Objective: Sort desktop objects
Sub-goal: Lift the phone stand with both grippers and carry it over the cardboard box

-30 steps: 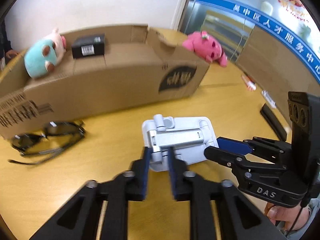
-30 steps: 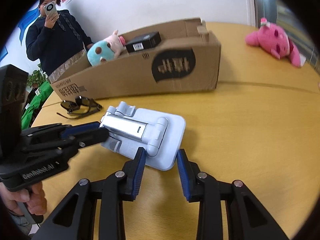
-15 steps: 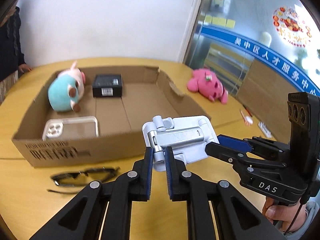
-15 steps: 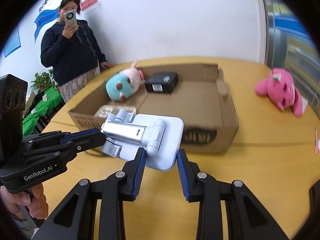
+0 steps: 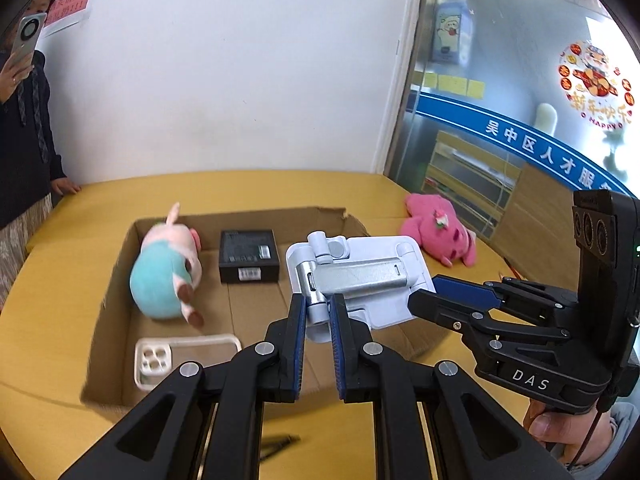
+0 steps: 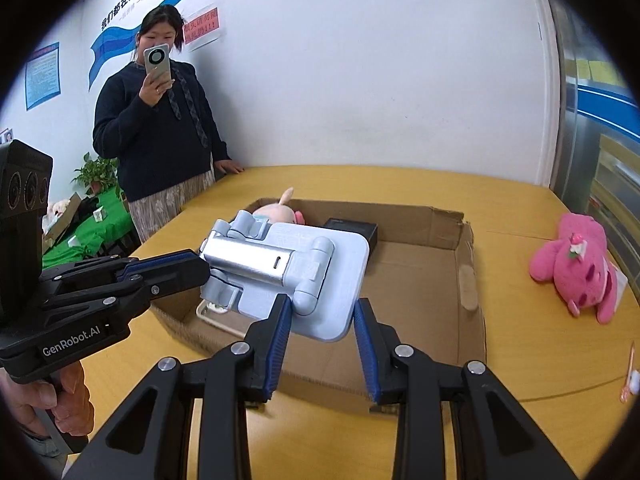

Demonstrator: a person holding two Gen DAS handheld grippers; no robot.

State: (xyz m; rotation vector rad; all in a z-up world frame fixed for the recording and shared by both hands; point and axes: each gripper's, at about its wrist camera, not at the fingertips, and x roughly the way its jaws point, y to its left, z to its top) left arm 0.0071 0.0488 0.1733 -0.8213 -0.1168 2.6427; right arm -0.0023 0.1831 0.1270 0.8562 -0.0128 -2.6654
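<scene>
Folded phone stand, pale blue plate w/ silver arm, is up in the air over the open cardboard box, held from 2 sides. Left tongs are pinched nearly together on the stand's silver hinge end; blue pads grip it on both sides. Right tongs clamp the plate's near edge, pads pressing on either side of the plate corner. In the left view the right tongs come in from the right, tip at the plate edge; in the right view the left tongs come in from the left, tip at the silver arm.

Inside the box, under and behind the stand: teal-and-pink plush pig on its side at the left, small black box just right of it w/ white label facing near, clear phone case lying flat by the near wall. Box sits on the yellow worktop.

Outside the box, on the worktop to the right: pink plush, apart from the box. Dark thin item on the worktop near the front wall, mostly hidden by the tongs, can't tell what it is.

Bystander in dark sweater stands at the worktop's far left edge, phone raised, other hand resting on the worktop. White wall behind, glass partition to the right.
</scene>
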